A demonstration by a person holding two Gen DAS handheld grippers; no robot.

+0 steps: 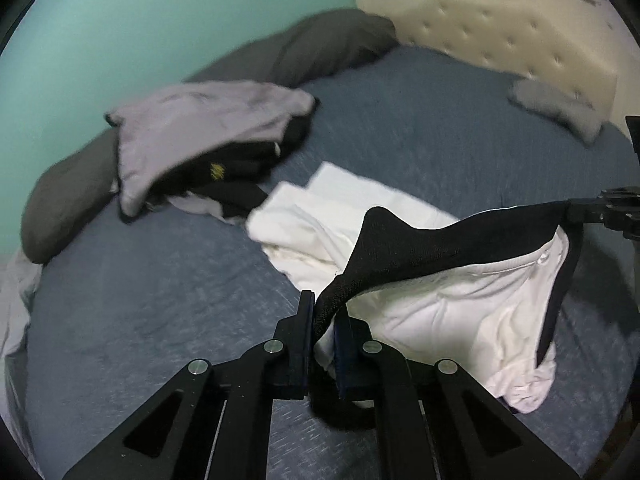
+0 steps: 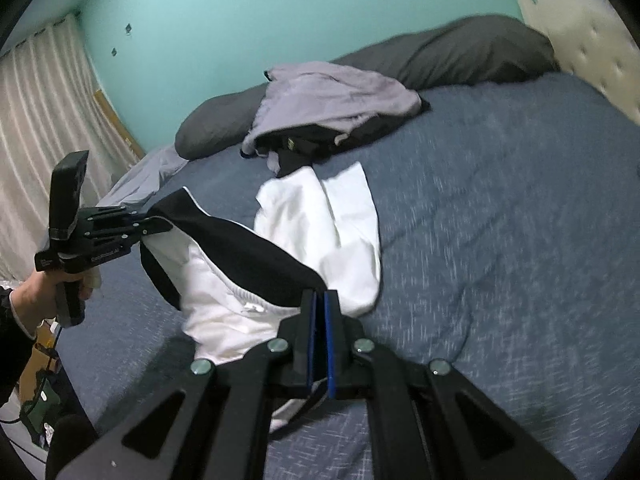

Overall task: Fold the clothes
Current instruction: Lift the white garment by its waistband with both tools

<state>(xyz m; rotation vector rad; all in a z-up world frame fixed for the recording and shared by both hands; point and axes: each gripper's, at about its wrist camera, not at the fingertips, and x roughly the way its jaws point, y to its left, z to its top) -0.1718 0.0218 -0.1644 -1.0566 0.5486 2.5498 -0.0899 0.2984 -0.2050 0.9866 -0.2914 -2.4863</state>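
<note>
A white garment (image 1: 460,312) with a black waistband (image 1: 420,244) hangs stretched between both grippers above the blue bedspread (image 1: 120,300). My left gripper (image 1: 322,312) is shut on one end of the band. My right gripper (image 1: 572,212) pinches the other end at the right edge. In the right wrist view my right gripper (image 2: 320,300) is shut on the black waistband (image 2: 256,252), and my left gripper (image 2: 152,224), held by a hand (image 2: 32,300), grips the far end. The white garment's (image 2: 224,312) lower part trails on the bed.
A pile of grey and black clothes (image 1: 208,128) (image 2: 332,96) lies beyond the garment, in front of dark grey pillows (image 1: 336,40) (image 2: 472,52). A cream tufted headboard (image 1: 500,32) and a small grey item (image 1: 560,108) are at the right. Curtains (image 2: 40,120) hang left.
</note>
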